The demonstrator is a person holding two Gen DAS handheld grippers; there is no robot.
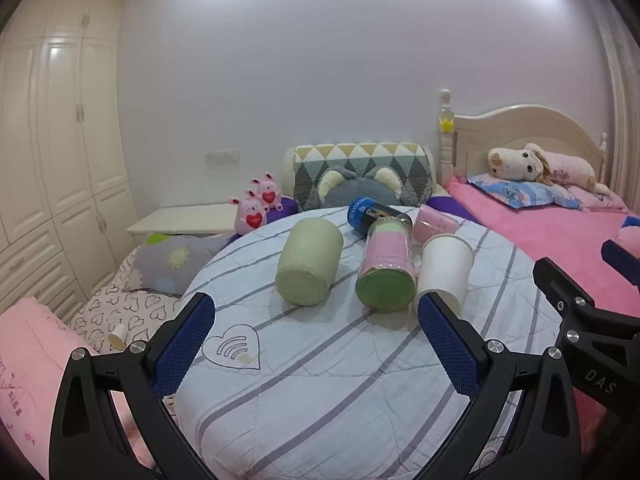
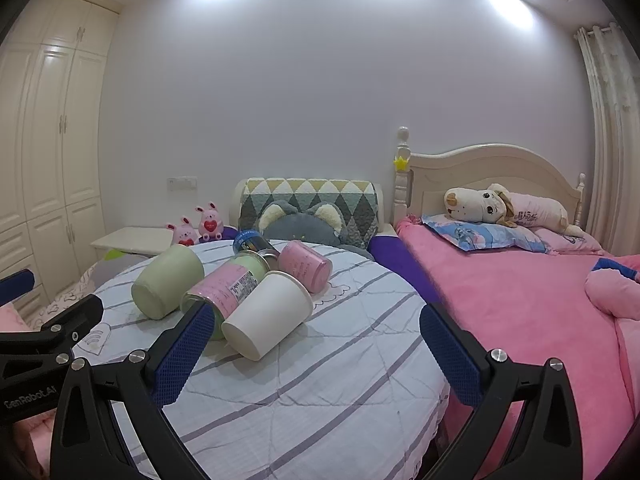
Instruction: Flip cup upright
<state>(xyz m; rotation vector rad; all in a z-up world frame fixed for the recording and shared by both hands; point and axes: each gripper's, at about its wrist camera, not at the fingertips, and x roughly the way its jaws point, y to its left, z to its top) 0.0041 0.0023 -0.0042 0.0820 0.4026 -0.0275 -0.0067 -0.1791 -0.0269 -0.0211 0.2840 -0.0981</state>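
Several cups and containers lie on their sides on a striped quilt (image 1: 320, 380). A pale green cup (image 1: 309, 261) lies at the left, its base toward me; it also shows in the right wrist view (image 2: 166, 282). A white paper cup (image 1: 444, 270) lies at the right, and it shows in the right wrist view (image 2: 270, 316) too. Between them lies a clear jar with a pink label and green end (image 1: 386, 270). A pink cup (image 1: 434, 220) and a blue can (image 1: 370, 210) lie behind. My left gripper (image 1: 316, 320) is open and empty, short of the cups. My right gripper (image 2: 316, 328) is open and empty, just right of the white cup.
A pink bed (image 2: 520, 300) with a plush dog (image 2: 492, 206) lies to the right. A grey cat cushion (image 1: 356, 190) and pink bunny toys (image 1: 256, 206) sit behind the quilt. A wardrobe (image 1: 52, 160) stands at the left. A small white cup (image 1: 117, 336) lies on the heart-print sheet.
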